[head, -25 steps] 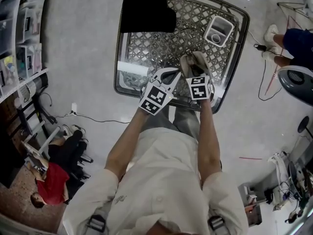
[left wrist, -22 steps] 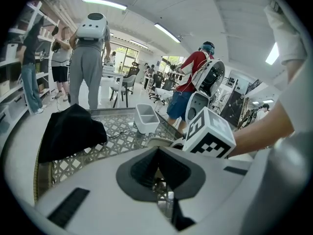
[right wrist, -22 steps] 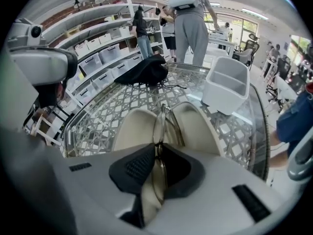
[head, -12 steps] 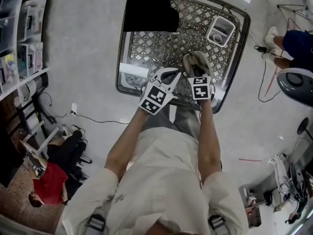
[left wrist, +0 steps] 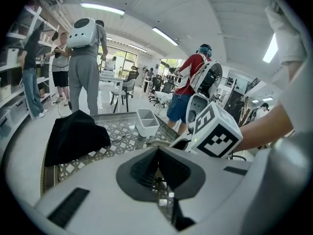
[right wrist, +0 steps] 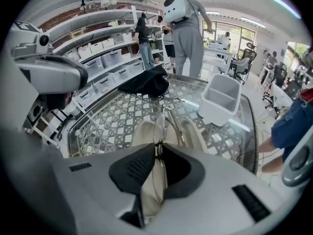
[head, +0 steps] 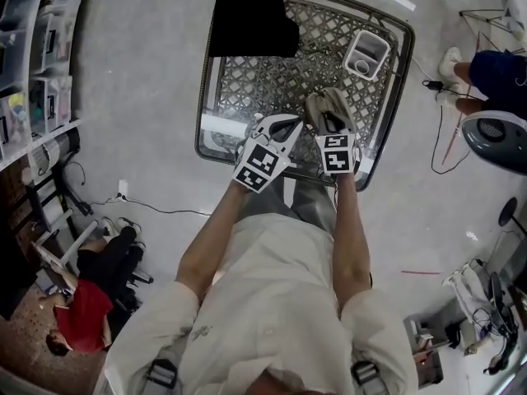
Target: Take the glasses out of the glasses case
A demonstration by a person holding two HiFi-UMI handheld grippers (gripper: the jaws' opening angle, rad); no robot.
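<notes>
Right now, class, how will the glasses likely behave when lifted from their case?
The glasses look thin-rimmed and wiry, so they are probably light but easily bent. Their lenses seem clear and smooth, so they are likely slippery and prone to scratching.

No readable text, brand, number or label is showing anywhere. Only coded patterns are showing. Black-and-white square markers are sitting on the left cube, just behind the left gripper, and on the right cube, just behind the right gripper. The right cube is also showing in the left gripper view, just right of the left jaws, with two marker faces turned to the camera. The markers are giving blocks only, no letters or digits. The shelf bins, well off to the left of the right tongs, are coming through too small and blurred for any print.
</notes>
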